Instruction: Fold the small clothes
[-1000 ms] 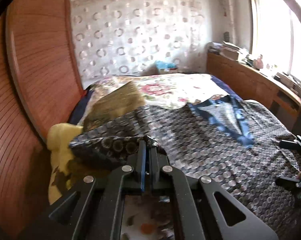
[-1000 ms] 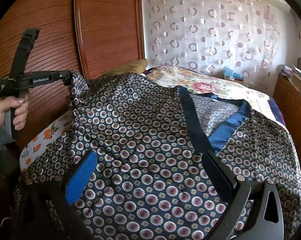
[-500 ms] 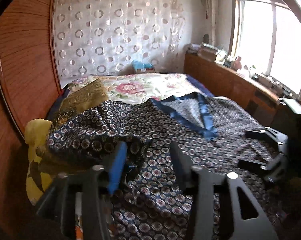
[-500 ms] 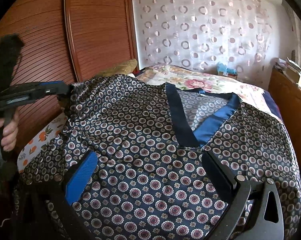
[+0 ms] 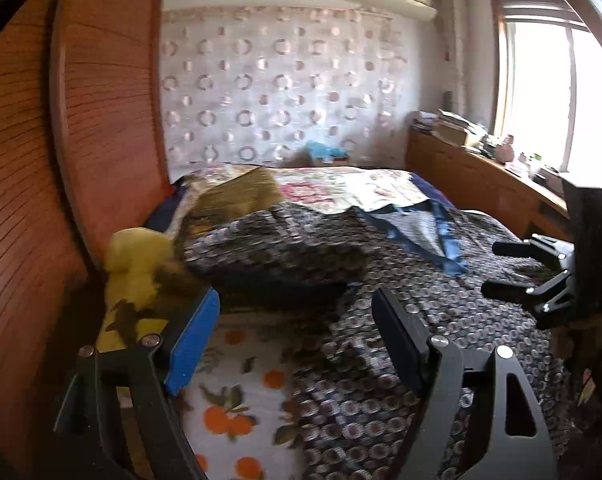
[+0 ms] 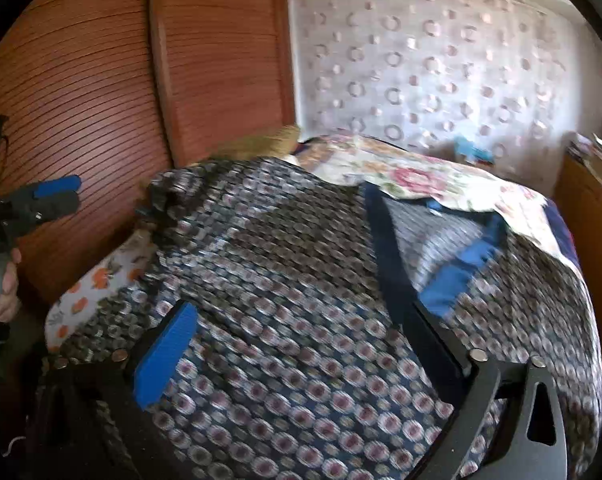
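Left claw [image 5: 297, 344]: released, jaws standing wide apart with nothing between them; it hangs over the near-left edge of the bed, the blue pad at 9 o'clock and the black finger at 3 o'clock.
Right claw [image 6: 297, 348]: released as well, jaws spread wide above the patterned cloth, gripping nothing.
Garment [image 6: 301, 280]: a dark top printed with small rings and trimmed in blue at the neck, spread across the bed; its neckline points toward 1 o'clock in the right wrist view.
Sleeve [image 5: 269, 248]: at 11 o'clock of the left claw, lying folded over onto the garment body, apart from both fingers.
Bed [image 5: 237, 392]: the orange-print sheet shows bare at 6 o'clock under the left claw.
Yellow cloth [image 5: 137, 264]: bunched at 9 o'clock, beside the wooden wardrobe [image 5: 61, 160].
Blur: both views are smeared, so the fabric detail is soft.
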Available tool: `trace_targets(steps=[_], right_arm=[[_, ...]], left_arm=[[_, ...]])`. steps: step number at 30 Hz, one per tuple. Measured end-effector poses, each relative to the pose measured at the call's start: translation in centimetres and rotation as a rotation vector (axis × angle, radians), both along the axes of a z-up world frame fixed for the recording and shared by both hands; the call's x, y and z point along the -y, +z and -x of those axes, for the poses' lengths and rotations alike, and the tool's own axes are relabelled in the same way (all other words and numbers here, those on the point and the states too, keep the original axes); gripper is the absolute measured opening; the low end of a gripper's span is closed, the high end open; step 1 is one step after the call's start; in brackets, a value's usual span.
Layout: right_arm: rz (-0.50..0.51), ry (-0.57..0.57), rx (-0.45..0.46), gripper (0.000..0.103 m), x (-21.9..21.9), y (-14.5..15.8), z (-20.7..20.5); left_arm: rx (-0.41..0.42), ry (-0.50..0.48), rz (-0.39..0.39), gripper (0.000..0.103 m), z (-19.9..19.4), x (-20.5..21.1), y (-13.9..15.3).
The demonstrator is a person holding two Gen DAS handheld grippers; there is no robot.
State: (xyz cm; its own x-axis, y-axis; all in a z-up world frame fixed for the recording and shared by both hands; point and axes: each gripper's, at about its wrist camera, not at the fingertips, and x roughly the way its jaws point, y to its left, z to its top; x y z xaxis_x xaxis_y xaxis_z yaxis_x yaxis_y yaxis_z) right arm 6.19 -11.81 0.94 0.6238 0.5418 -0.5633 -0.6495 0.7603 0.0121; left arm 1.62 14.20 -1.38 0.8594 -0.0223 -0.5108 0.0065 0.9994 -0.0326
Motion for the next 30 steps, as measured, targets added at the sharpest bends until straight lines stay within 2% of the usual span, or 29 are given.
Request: trace_targets(steps=[1,3,8,13,19,27,28,30], right_arm=[[0.0,0.023,0.006,0.094,-0.7,0.3,-0.1],[0.002,0.075,0.019,0.083,-2.3,1.1,-0.3],[0.029,0.199,0.079,0.068,-7.2,2.8,-1.0],[0.047,0.298,0.078,0.064,-12.1,3.5,-2.1],[0.129,0.385,0.043,0.06,-17.5,1.8,-4.3],[0.249,0.362,-0.025,0.059,-21.5,-2.2,-7.9],[0.254,0.353,-0.027,0.057,-21.8,-2.4,-8.1],[0.258,0.339,-0.03,0.045,-22.0,-2.8,-8.6]], left_arm=[[0.001,0.009,0.005,0.079,0.2,-0.3,0.0],[0.003,0.034,0.014,0.079,0.7,-1.4,-0.2],[0.0,0.081,0.014,0.079,1.5,-3.2,-0.6],[0.004,0.108,0.023,0.079,2.1,-4.3,-0.8],[-0.003,0.112,0.025,0.079,2.5,-4.6,-1.3],[-0.018,0.109,0.029,0.079,2.5,-4.8,-2.0],[-0.017,0.107,0.029,0.079,2.5,-4.7,-2.0],[-0.018,0.102,0.032,0.079,2.4,-4.6,-2.1]])
